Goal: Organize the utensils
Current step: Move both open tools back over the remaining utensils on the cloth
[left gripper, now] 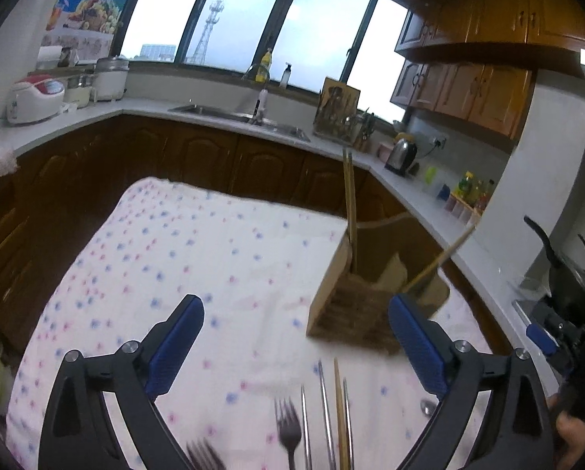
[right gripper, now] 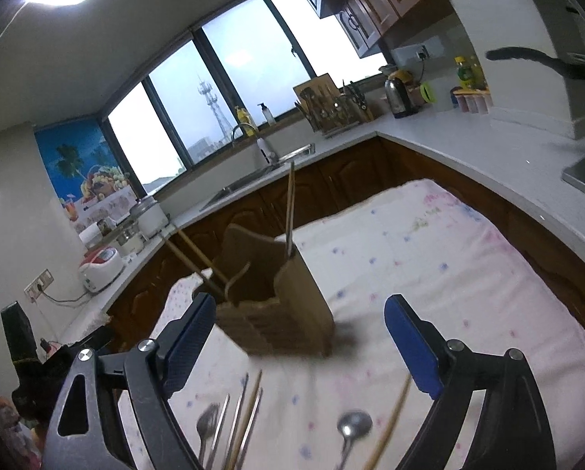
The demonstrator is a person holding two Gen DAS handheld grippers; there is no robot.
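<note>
Left gripper (left gripper: pixel 296 325): spread wide, holds nothing.
Right gripper (right gripper: pixel 300 323): spread wide, holds nothing.
Wooden holder (left gripper: pixel 355 293): at 1 o'clock, near the cloth's (left gripper: pixel 198 243) edge.
Fork (left gripper: pixel 288 431): at 6 o'clock.

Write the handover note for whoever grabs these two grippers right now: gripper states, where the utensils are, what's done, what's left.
Left gripper: open, empty, above the table.
Right gripper: open, empty, facing the holder.
Wooden utensil holder stands on the dotted tablecloth.
Done: a few chopsticks already stand in the holder.
Left: loose pieces lie on the cloth on the near side of the holder: a fork, a spoon, metal chopsticks and wooden chopsticks. A dark fork-like piece at the left view's bottom edge is too blurred to identify.
</note>
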